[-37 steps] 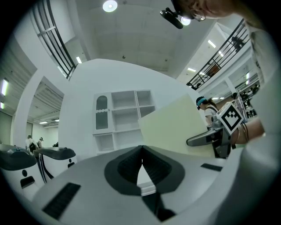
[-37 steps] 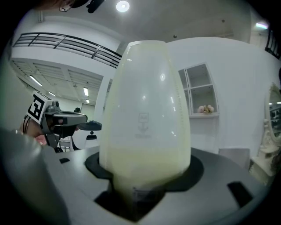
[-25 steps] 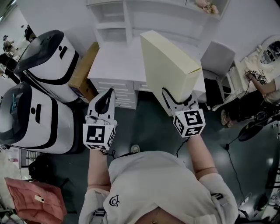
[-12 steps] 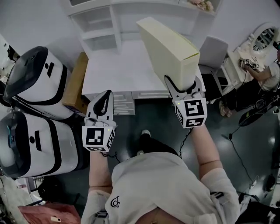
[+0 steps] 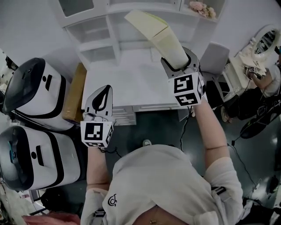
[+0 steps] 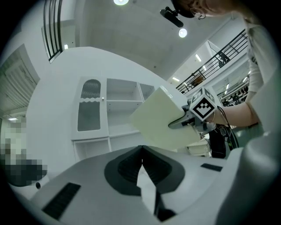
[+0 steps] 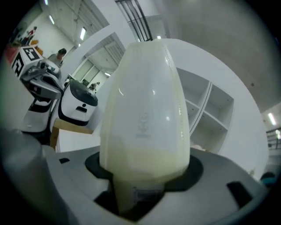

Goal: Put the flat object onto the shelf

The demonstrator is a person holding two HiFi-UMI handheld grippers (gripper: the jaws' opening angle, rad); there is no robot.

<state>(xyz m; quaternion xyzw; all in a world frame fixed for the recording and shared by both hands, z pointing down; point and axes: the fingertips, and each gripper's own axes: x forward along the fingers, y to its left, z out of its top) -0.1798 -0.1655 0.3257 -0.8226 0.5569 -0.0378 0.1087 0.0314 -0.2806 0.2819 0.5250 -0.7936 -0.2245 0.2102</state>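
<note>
The flat object is a thin pale-yellow box (image 5: 159,35), held up edge-on over the white desk (image 5: 127,83) in front of the white shelf unit (image 5: 101,26). My right gripper (image 5: 175,59) is shut on its lower end. In the right gripper view the pale-yellow box (image 7: 145,114) fills the middle, wedged between the jaws, with the shelf unit (image 7: 210,110) behind it. My left gripper (image 5: 102,102) hangs at the desk's front edge, shut and empty. The left gripper view shows its jaws meeting, the pale-yellow box (image 6: 160,121) and the shelf unit (image 6: 118,105) beyond.
Two large white-and-black machines (image 5: 30,118) stand to the left with a cardboard box (image 5: 73,94) beside the desk. A grey chair (image 5: 215,57) and a cluttered side table (image 5: 246,66) sit to the right. A flower ornament (image 5: 199,8) rests on the shelf top.
My right gripper has lifted the box up and forward from above the desk's front towards the shelf unit, tipping its top away. The view has moved closer to the desk. The left gripper stayed put.
</note>
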